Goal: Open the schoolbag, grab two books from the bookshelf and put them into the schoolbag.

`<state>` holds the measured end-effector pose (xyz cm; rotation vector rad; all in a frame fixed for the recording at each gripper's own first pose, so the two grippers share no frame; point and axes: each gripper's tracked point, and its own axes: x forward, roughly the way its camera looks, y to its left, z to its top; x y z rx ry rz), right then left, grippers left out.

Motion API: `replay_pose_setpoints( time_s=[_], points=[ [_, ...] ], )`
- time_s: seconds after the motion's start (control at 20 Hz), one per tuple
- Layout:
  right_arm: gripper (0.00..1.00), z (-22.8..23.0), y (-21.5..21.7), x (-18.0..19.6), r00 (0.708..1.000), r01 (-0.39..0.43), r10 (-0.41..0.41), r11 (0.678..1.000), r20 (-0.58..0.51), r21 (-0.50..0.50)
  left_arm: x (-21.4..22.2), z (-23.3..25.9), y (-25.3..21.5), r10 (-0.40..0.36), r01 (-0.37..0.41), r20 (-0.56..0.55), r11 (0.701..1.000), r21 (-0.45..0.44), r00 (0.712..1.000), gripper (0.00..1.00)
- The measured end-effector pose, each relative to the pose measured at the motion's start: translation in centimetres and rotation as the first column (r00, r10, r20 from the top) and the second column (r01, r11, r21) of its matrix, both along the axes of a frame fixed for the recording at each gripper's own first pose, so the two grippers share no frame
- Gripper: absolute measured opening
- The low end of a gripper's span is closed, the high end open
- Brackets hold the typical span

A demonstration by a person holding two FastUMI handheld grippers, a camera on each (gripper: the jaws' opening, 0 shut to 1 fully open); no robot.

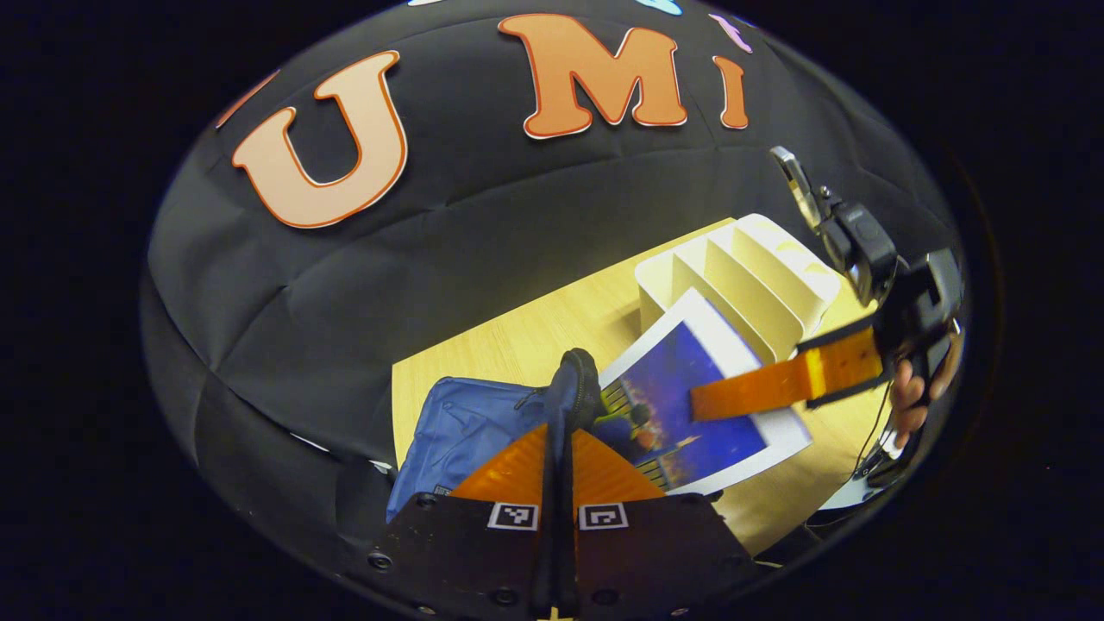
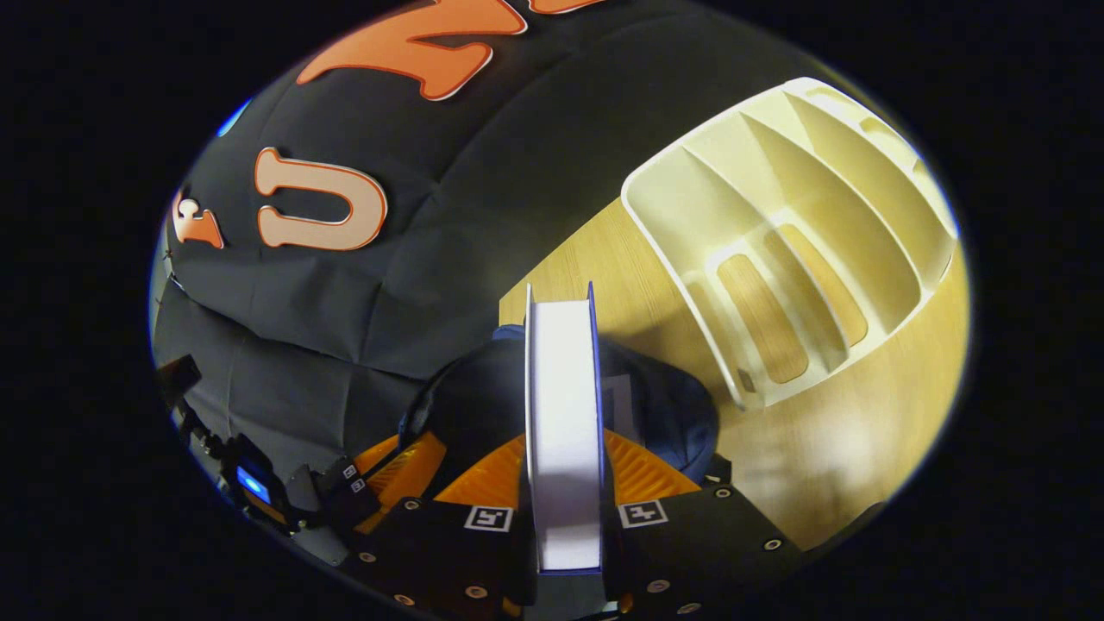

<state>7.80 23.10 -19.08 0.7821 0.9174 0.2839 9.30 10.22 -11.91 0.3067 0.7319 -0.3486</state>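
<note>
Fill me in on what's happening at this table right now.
A person works with two handheld grippers. The left gripper is shut on the edge of the blue schoolbag, holding it up. The right gripper is shut on a book, which hangs over the bag's dark opening, seemingly not yet inside. The white bookshelf on the wooden table looks empty, so this may be the second book, though the bag's inside can't be seen.

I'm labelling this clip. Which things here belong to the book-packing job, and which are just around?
Job:
schoolbag
book
bookshelf
left gripper
right gripper

Just around:
table
cable
</note>
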Motion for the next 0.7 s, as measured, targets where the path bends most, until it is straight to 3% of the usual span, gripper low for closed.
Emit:
replay_pose_setpoints(
  time_s=[0.7],
  points=[
    [0.31,-7.1,9.3,2.3,0.997,-0.006,-0.001,0.996,0.082,0.091,-0.4,1.1,-1.3,-0.094,0.094,-0.005,0.993,-0.066,0.996,0.03]
  ],
)
